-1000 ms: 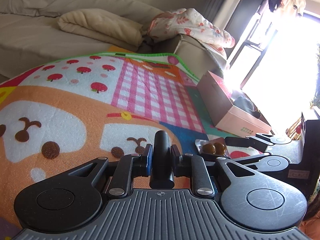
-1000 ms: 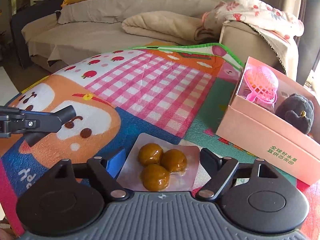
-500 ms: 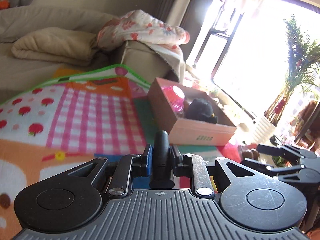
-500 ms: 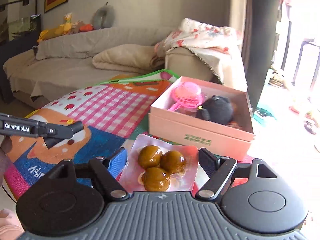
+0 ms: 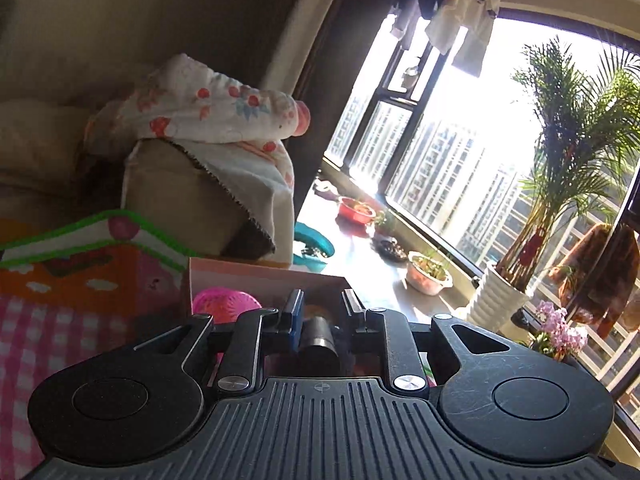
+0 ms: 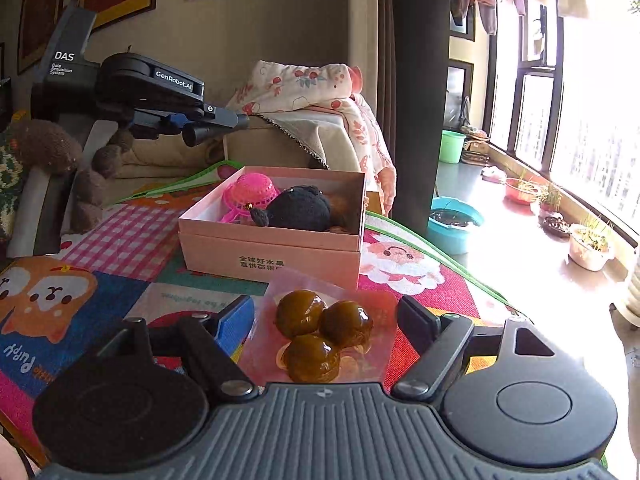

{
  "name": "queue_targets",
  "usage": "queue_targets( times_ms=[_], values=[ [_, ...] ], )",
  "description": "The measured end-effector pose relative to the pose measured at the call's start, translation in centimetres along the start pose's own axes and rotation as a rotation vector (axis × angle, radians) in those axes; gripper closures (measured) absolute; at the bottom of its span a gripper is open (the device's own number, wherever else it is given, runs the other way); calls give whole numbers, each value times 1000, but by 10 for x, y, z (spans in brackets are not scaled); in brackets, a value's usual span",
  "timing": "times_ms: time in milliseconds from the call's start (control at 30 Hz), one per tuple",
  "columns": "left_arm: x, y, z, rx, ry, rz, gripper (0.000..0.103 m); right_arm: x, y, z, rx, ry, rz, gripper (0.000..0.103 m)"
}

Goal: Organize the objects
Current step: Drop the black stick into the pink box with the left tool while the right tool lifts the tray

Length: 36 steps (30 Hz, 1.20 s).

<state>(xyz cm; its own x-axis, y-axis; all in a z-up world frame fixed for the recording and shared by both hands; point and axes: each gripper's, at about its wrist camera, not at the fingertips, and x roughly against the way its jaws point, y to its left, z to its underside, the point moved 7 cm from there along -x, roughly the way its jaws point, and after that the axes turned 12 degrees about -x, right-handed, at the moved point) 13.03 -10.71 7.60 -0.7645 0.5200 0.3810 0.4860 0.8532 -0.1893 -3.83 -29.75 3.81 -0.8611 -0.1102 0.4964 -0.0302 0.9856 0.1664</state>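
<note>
A dark cylinder (image 5: 318, 338) is clamped in the nearly closed left gripper (image 5: 320, 312), above the box (image 6: 276, 248). A tray (image 6: 320, 336) is held between the wide-set right gripper (image 6: 326, 320) fingers, box just ahead.

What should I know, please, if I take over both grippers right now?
Left gripper: shut on a dark cylinder, held up beside the pink box.
Right gripper: shut on a pink tray of three brown balls, just short of the box.
Box: open on the play mat.
Done: pink strainer and black plush toy are inside.
Left: probably cylinder and tray into the box.
</note>
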Motion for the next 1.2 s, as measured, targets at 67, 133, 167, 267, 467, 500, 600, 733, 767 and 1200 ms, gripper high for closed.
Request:
queue_targets(
  times_ms=[67,133,167,267,467,500,600,733,767,1200],
  values=[
    [-1,6,4,9,-4,-14,80,-4,-4,1,-6,5,2,24],
    [3,12,8,23,-2,-21,80,-9,-6,3,-21,21,2,24],
    [8,16,11,28,2,-20,80,-12,-6,4,-27,29,1,24],
    [24,22,28,9,24,-26,80,-20,-7,5,-44,56,-5,24],
    [56,30,75,-35,107,-45,80,-29,-1,-9,-46,69,-18,24],
    [59,30,82,-34,118,-43,80,-29,2,-16,-42,60,-25,24],
    [66,32,104,-11,146,-19,80,-37,12,-39,-39,45,-55,24],
    [70,38,122,36,166,-12,80,-60,26,-68,-67,63,-87,24],
    [72,40,124,44,168,-12,80,-66,32,-75,-70,64,-93,24],
    [83,55,133,82,177,-43,80,-110,76,-133,-104,27,-152,22]
  ],
)
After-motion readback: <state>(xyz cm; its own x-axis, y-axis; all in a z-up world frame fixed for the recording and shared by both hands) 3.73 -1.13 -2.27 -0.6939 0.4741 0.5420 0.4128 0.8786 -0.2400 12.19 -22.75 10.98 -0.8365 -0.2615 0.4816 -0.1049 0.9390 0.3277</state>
